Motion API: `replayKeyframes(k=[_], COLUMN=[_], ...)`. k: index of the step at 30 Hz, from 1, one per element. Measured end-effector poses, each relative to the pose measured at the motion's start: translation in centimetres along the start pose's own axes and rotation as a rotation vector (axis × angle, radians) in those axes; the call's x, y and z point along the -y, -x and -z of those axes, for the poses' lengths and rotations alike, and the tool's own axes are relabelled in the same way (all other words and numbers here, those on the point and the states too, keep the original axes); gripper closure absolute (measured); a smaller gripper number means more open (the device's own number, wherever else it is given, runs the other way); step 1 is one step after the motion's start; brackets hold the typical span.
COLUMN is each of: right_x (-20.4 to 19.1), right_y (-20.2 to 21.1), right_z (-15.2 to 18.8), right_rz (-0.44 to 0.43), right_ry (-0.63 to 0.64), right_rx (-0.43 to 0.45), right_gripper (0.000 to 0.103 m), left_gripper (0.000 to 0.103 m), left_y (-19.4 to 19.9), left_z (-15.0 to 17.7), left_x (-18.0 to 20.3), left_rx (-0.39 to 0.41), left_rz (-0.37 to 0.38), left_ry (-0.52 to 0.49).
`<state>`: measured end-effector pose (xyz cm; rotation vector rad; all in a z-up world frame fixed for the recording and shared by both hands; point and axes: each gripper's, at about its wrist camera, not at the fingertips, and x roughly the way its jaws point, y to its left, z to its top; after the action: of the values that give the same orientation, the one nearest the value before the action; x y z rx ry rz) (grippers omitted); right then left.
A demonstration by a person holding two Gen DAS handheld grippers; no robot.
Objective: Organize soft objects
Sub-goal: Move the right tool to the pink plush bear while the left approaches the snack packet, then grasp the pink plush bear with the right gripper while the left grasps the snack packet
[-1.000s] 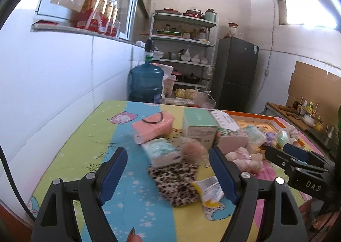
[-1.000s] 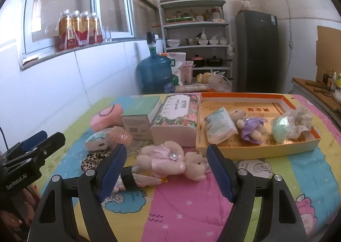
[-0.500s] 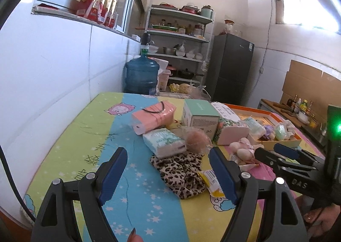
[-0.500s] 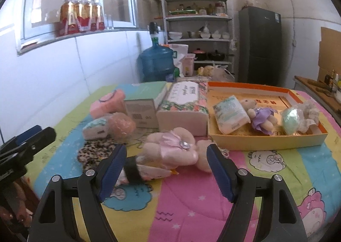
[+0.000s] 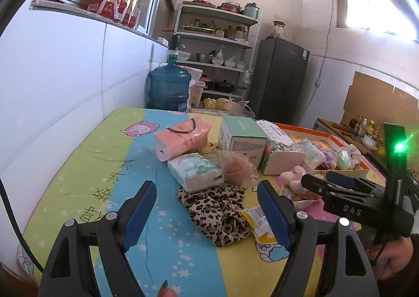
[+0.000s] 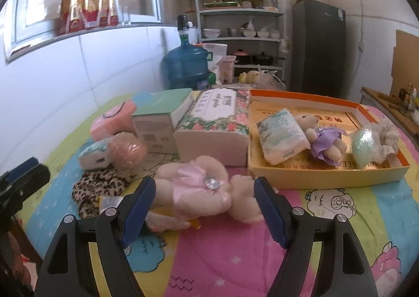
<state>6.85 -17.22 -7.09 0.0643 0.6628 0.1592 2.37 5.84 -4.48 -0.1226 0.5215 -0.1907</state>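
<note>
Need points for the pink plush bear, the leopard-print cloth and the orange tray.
pink plush bear [image 6: 199, 189]: right wrist view, on its pink dress just below the gem.
leopard-print cloth [image 5: 217, 208]: left wrist view, middle of the crumpled fabric.
orange tray [image 6: 324, 179]: right wrist view, on its near yellow wall.

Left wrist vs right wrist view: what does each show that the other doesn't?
Only the left wrist view: the yellow snack packet beside the leopard-print cloth, and the right gripper, jaws open.

Only the right wrist view: the purple-dressed teddy bear clearly, lying in the orange tray.

Both: the pink plush toy, floral tissue pack, green box, blue water jug.
</note>
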Motion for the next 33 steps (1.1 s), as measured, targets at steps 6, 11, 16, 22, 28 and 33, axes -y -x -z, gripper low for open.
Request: replayKeyframes(k=[6, 11, 16, 22, 28, 33], right_x=[2.0, 3.6, 3.8, 4.0, 5.1, 5.1], right_y=[-1.3, -2.2, -2.4, -2.4, -2.0, -1.6], right_z=[0.1, 0.4, 0.0, -0.4, -0.2, -0.1], right_rz=[-0.039, -0.097, -0.101, -0.124, -0.157, -0.18], right_ry=[-0.073, -0.161, -0.155, -0.156, -0.176, -0.163], right_rx=[-0.043, -0.066, -0.07, -0.062, -0.063, -0.059], right_gripper=[0.023, 0.018, 0.017, 0.04, 0.06, 0.071], left_gripper=[0.024, 0.024, 0.024, 0.024, 0.024, 0.024], left_y=[-0.3, -0.8, -1.4, -1.8, -2.8, -3.4], left_z=[-0.3, -0.4, -0.8, -1.4, -1.4, -1.4], left_x=[0.7, 1.4, 2.2, 4.1, 5.4, 5.8], left_rx=[0.007, 0.0, -0.005, 0.003, -0.017, -0.033], left_rz=[0.031, 0.047, 0.089, 0.147, 0.176, 0.182], left_ry=[-0.017, -0.036, -0.065, -0.161, -0.196, -0.208])
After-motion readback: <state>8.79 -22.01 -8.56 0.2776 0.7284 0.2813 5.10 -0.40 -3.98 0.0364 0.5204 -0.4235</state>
